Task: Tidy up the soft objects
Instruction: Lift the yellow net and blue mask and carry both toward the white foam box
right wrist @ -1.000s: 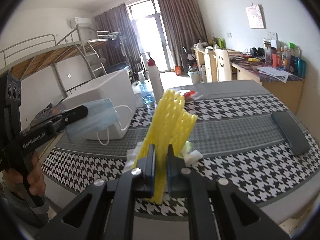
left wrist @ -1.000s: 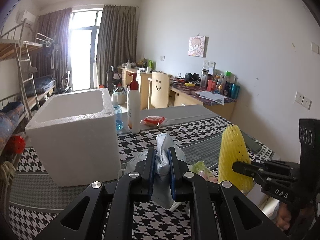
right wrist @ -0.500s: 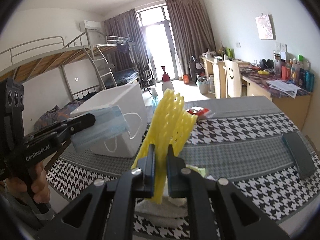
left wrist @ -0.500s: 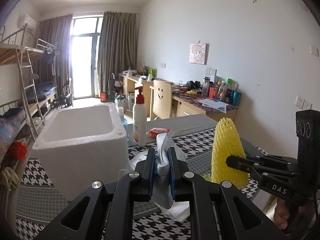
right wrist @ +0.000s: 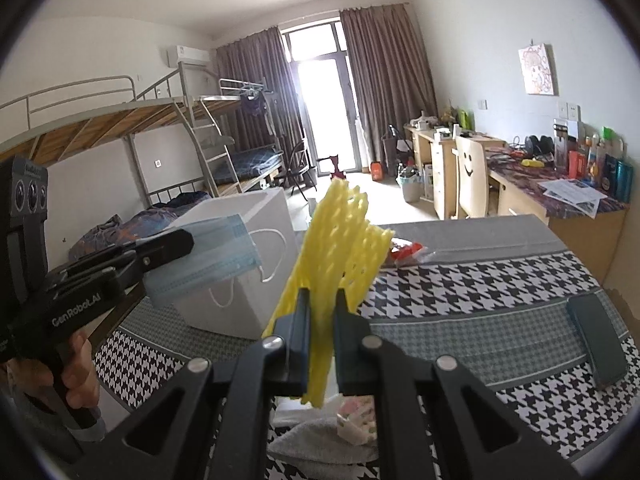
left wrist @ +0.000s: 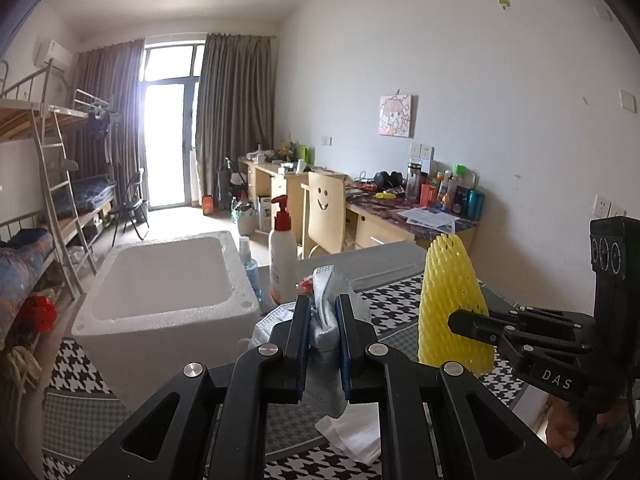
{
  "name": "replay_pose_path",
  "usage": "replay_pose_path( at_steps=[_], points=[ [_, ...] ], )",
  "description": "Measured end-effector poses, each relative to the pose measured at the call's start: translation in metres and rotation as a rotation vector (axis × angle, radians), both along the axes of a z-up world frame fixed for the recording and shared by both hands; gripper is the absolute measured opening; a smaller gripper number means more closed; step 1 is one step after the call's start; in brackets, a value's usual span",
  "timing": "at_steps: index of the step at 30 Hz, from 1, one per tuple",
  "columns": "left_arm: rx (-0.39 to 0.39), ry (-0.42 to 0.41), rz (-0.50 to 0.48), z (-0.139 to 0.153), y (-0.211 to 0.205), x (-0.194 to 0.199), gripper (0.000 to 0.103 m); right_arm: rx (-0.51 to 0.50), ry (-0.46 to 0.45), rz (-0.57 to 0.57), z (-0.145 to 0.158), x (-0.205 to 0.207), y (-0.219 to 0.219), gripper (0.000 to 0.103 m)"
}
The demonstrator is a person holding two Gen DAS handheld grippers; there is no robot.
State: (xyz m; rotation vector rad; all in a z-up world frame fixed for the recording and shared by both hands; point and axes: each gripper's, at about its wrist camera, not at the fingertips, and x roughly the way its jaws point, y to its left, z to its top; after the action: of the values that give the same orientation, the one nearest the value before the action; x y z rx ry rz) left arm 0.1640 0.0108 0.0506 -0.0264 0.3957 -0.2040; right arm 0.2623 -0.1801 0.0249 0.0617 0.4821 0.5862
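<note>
My left gripper is shut on a pale blue face mask, which hangs above the table; the right wrist view shows that mask with its white ear loops dangling in front of the foam box. My right gripper is shut on a yellow foam net sleeve that stands upright; the same sleeve appears at the right of the left wrist view. An open white foam box stands on the table to the left. White tissue and a small soft pile lie on the table beneath the grippers.
A pump bottle and a small spray bottle stand behind the foam box. A red-and-clear packet lies farther back. A dark flat case lies at the table's right. The houndstooth cloth covers the table.
Both grippers have risen with their loads, and the views now look down more on the foam box and the table. Both grips are unchanged.
</note>
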Motion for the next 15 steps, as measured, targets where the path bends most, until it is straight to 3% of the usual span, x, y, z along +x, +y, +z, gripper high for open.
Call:
replay_pose_path(
  at_steps=[15],
  points=[
    [0.011, -0.039, 0.016, 0.016, 0.002, 0.012, 0.014, -0.013, -0.043, 0.023, 0.016, 0.010, 0.006, 0.012]
  ],
)
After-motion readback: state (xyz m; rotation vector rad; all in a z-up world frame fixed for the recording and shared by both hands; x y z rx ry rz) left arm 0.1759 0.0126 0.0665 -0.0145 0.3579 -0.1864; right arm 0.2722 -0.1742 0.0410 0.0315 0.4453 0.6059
